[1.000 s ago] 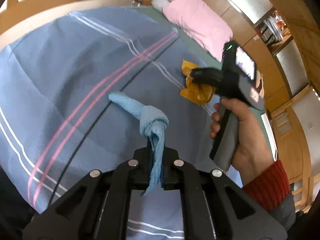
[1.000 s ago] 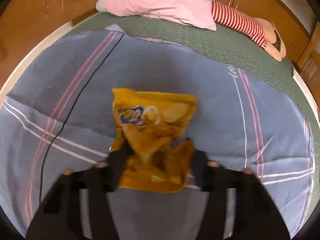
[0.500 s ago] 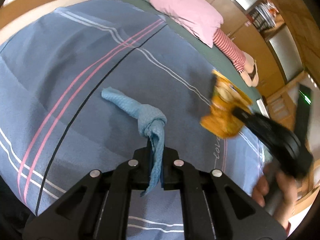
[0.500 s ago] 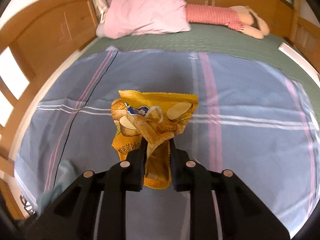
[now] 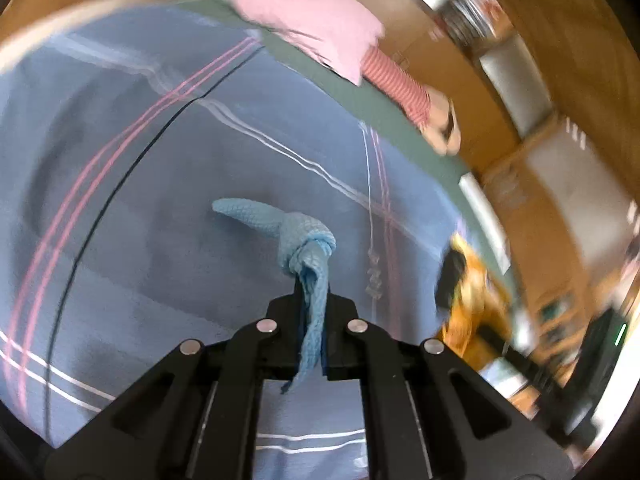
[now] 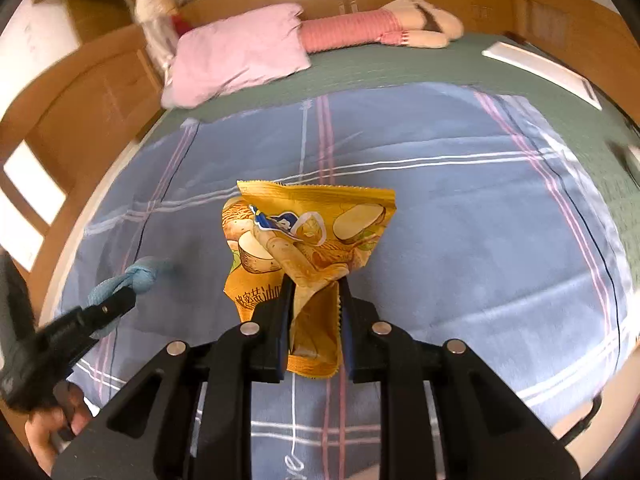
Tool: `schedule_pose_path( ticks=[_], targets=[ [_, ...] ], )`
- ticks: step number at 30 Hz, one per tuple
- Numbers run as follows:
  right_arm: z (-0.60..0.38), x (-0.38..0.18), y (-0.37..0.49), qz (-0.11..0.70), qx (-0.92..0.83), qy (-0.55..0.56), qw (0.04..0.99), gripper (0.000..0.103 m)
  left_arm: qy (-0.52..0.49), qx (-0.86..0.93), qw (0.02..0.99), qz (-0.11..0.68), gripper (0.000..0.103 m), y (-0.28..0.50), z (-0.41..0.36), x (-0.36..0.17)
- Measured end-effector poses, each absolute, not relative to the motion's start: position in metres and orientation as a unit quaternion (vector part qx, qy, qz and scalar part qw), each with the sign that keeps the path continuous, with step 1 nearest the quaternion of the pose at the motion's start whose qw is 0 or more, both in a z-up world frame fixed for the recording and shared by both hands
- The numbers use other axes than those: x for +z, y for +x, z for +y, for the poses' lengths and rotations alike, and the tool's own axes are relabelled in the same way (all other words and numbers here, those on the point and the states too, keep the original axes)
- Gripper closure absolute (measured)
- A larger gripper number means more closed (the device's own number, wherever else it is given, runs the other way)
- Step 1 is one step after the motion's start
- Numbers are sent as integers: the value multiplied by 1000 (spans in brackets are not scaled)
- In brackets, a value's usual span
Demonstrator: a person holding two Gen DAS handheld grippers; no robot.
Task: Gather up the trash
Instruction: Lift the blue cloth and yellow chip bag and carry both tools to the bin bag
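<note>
Left gripper [image 5: 311,308]: jaws clamped tight on the tail of a knotted blue rag [image 5: 298,240], knot just ahead of the tips, above the plaid blanket [image 5: 120,208]. Right gripper [image 6: 316,300]: jaws narrow, pinching the crumpled bottom of a yellow chip bag [image 6: 312,232], held clear of the blanket.

L gripper [image 5: 313,300] pointed steeply down, jaws shut tight on knotted blue cloth [image 5: 304,248]. R gripper [image 6: 314,304] also angled down, jaws clamped on crumpled yellow snack bag [image 6: 308,236]. A hand [image 6: 48,428] gripped the L handle.
</note>
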State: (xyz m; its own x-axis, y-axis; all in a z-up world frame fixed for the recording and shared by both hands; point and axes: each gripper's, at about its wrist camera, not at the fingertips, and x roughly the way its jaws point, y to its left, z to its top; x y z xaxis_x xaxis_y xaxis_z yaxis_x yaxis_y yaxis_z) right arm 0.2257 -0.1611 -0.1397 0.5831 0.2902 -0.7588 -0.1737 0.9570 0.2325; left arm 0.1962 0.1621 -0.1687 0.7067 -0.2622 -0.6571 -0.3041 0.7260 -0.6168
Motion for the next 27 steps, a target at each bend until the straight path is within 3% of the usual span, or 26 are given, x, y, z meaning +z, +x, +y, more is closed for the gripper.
schedule_pose_path(
  ticks=[4,6,9,11,15,21,25,27],
  targets=[
    [-172,-137,207,428,128,88,890,81,-428,21,816,388,90,194,177,-181],
    [-176,-137,203,428,127,94,890,81,-440,22,813,381,57,194,179,-181],
    [-185,-137,198,427,131,113,888,81,-463,46,808,362,40,186,189,-181],
    [-191,-137,195,428,131,120,886,81,-475,64,801,359,34,185,194,-183],
    [-199,-138,189,425,128,123,888,81,-420,86,802,415,34,202,181,-188],
    [-198,-129,177,411,129,100,897,81,-210,118,818,523,36,239,129,-201],
    [-192,-119,166,398,139,85,903,81,-126,116,816,552,60,252,111,-212],
    [-192,-111,159,390,144,78,906,81,-114,113,821,548,82,251,109,-211]
  ],
)
